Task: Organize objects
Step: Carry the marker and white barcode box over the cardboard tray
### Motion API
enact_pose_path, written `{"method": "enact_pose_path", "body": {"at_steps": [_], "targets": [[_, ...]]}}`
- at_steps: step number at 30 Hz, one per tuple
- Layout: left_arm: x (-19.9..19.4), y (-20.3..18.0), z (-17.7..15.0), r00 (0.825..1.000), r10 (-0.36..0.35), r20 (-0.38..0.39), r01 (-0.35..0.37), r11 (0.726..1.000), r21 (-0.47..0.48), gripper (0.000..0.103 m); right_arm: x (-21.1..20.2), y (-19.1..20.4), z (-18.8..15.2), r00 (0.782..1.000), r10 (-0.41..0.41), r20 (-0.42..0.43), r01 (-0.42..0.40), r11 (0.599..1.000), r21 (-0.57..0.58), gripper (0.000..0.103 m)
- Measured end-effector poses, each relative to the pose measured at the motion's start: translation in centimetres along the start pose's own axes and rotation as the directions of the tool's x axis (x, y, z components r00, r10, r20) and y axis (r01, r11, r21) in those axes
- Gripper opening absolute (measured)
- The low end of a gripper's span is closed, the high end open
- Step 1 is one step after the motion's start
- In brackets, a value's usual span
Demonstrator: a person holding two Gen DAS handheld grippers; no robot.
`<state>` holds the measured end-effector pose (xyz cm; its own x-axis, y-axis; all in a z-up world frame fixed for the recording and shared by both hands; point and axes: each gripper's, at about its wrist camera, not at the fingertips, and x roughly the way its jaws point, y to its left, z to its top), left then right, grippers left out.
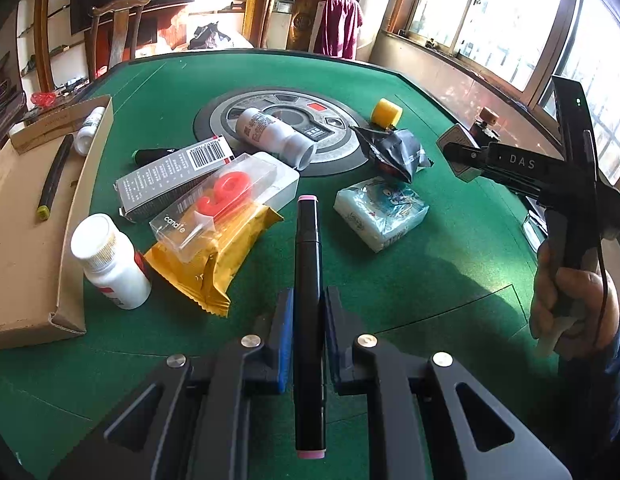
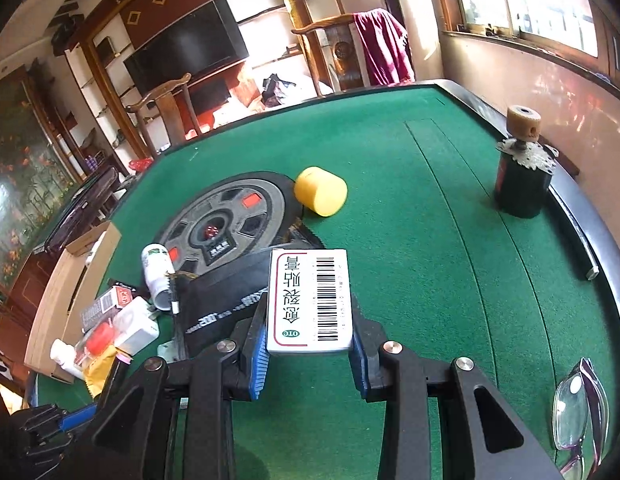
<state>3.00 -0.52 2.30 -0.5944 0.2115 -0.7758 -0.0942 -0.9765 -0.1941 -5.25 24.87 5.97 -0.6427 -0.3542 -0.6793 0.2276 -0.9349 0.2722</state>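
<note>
Left gripper (image 1: pixel 308 334): jaws closed onto a black marker (image 1: pixel 308 280) with pink end caps; the marker runs lengthwise between the blue pads, one pink cap pointing away from the camera, the other toward it, clear of the felt.
Right gripper (image 2: pixel 310 354): jaws clamped on a white medicine box (image 2: pixel 311 300) with a barcode and red-bordered label; box is held above the table, barcode face up.
Right hand (image 1: pixel 565 304): seen from the left wrist view, wrapped round the gripper handle at the right edge.
Table (image 1: pixel 429 280): green felt, with a round grey centre panel (image 1: pixel 230 120).
Cardboard tray (image 1: pixel 26 248): at the left edge of the table; holds a dark pen (image 1: pixel 54 176) and a small white bottle (image 1: pixel 90 128).
Loose items, left of marker: upright white bottle (image 1: pixel 110 260) just beside the tray; yellow snack packet (image 1: pixel 214 260) under a clear candle case (image 1: pixel 226 204); grey barcode carton (image 1: pixel 170 176) behind it.
Centre panel: white bottle lying on its side (image 1: pixel 274 136).
Right of centre: tissue pack (image 1: pixel 379 212), crumpled black wrapper (image 1: pixel 393 152), yellow cylinder (image 2: pixel 319 190).
Far right edge: dark jar with wooden stopper (image 2: pixel 521 176), upright.
Near right corner: glasses (image 2: pixel 581 412) lying on the felt.
</note>
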Motion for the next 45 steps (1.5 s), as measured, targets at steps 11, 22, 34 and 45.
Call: {"method": "enact_pose_path", "body": {"at_steps": [11, 22, 34, 45], "targets": [[-2.2, 1.2, 0.3, 0.999, -0.013, 0.050, 0.014, 1.000, -0.023, 0.014, -1.0, 4.0, -1.5, 0.997, 0.081, 0.017, -0.079, 0.993, -0.089, 0.036], [-4.7, 3.6, 0.3, 0.993, -0.041, 0.108, 0.048, 0.997, -0.060, 0.014, -3.3, 9.2, -6.2, 0.983, 0.180, 0.021, -0.176, 0.976, -0.130, 0.036], [-8.3, 8.2, 0.3, 0.980, -0.046, 0.192, 0.073, 0.988, -0.135, 0.014, -2.9, 15.9, -7.7, 0.974, 0.220, -0.051, -0.226, 0.946, -0.231, 0.036], [-10.6, 12.5, -0.6, 0.969, -0.031, 0.243, 0.086, 0.972, -0.219, 0.014, -2.7, 20.1, -8.3, 0.965, 0.248, -0.089, -0.263, 0.921, -0.287, 0.036]]}}
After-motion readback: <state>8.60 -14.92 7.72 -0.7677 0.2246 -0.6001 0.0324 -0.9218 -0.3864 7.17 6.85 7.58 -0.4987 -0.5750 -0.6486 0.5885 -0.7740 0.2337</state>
